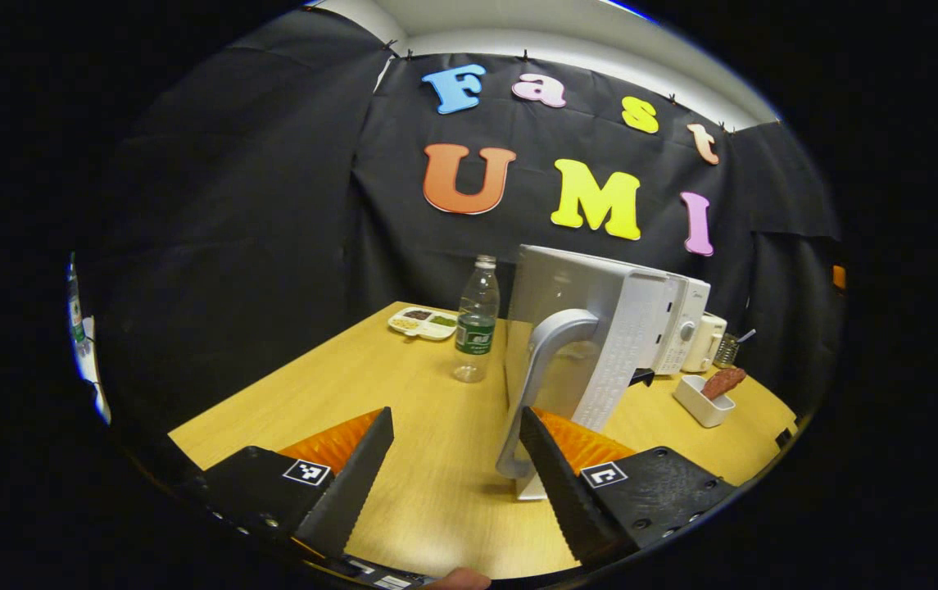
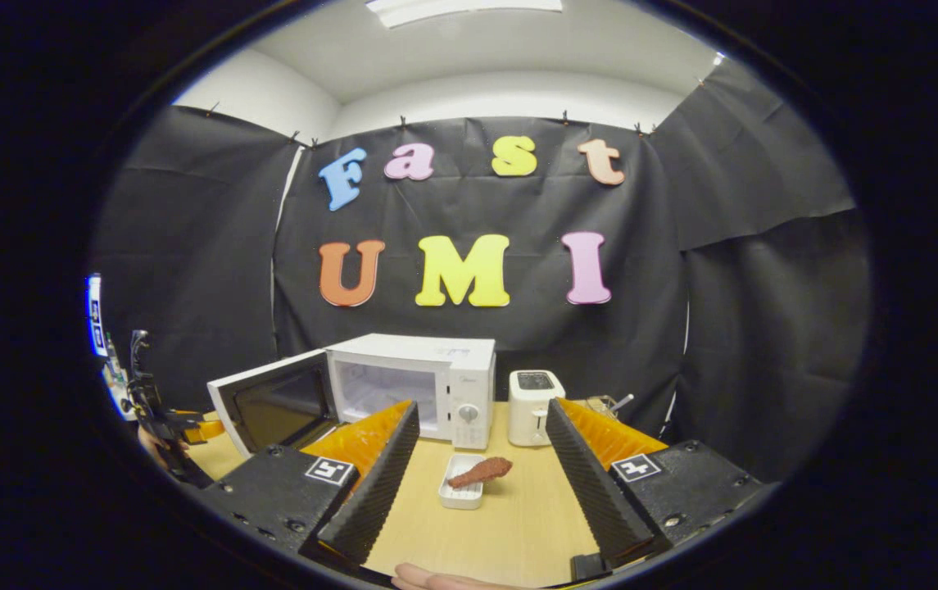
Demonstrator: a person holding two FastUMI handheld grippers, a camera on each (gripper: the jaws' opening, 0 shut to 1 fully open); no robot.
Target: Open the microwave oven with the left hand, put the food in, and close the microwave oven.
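The white microwave (image 2: 411, 381) stands at the back of the wooden table with its door (image 2: 276, 406) swung open to the left. In the left gripper view the door (image 1: 600, 328) is edge-on, and its curved grey handle (image 1: 546, 352) is just ahead of my left gripper (image 1: 456, 414), close to the right finger. That gripper is open and holds nothing. A reddish-brown piece of food (image 2: 481, 472) lies across a small white dish (image 2: 460, 494) in front of the microwave. My right gripper (image 2: 482, 407) hangs open behind the dish, apart from it.
A water bottle (image 1: 477, 324) and a divided white tray of food (image 1: 423, 322) stand left of the open door. A white toaster (image 2: 536, 406) sits right of the microwave, with a small cup holding a utensil (image 1: 729, 351) beside it. Black cloth walls surround the table.
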